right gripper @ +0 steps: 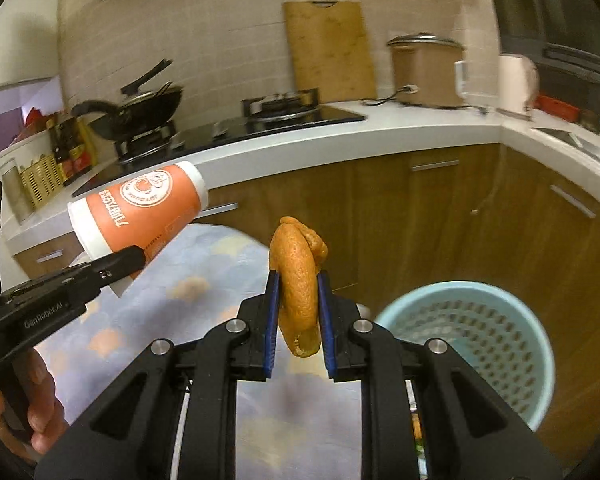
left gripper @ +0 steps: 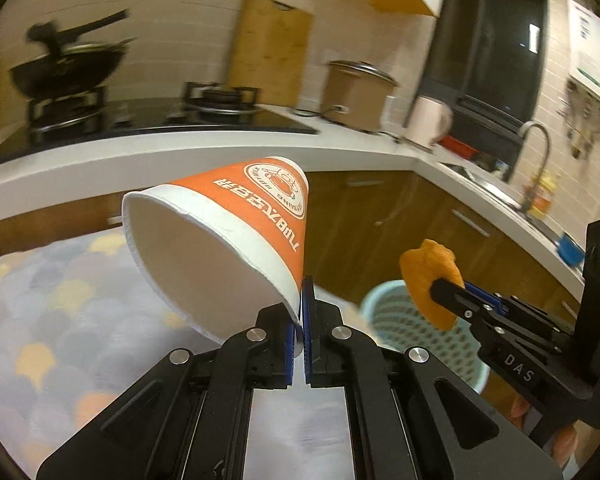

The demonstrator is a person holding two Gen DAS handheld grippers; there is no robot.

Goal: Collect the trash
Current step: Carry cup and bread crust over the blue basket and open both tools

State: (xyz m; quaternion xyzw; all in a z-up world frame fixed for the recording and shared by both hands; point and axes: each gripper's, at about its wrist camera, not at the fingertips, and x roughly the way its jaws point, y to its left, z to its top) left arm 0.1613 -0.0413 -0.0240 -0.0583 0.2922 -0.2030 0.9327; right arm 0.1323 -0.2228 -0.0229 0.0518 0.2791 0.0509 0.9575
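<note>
My left gripper (left gripper: 301, 300) is shut on the rim of an orange-and-white paper cup (left gripper: 220, 240), which hangs tilted in the air with its mouth toward the camera. The right wrist view shows the same cup (right gripper: 140, 208) at left, pinched by the left gripper (right gripper: 134, 260). My right gripper (right gripper: 298, 292) is shut on a piece of orange peel (right gripper: 298, 276) that stands up between its blue pads. In the left wrist view that peel (left gripper: 430, 284) is held by the right gripper (left gripper: 440, 286) just above a light blue perforated bin (left gripper: 400, 320). The bin (right gripper: 472, 344) sits lower right of the peel.
A cloth with a pastel scale pattern (left gripper: 60, 300) covers the table below. Behind runs a white counter (left gripper: 220, 148) with a wok (left gripper: 68, 64), a stove, a cutting board (right gripper: 328, 48), a rice cooker (right gripper: 426, 68) and a sink at right. Brown cabinets (right gripper: 440, 216) stand behind the bin. A hand (right gripper: 36, 400) holds the left gripper.
</note>
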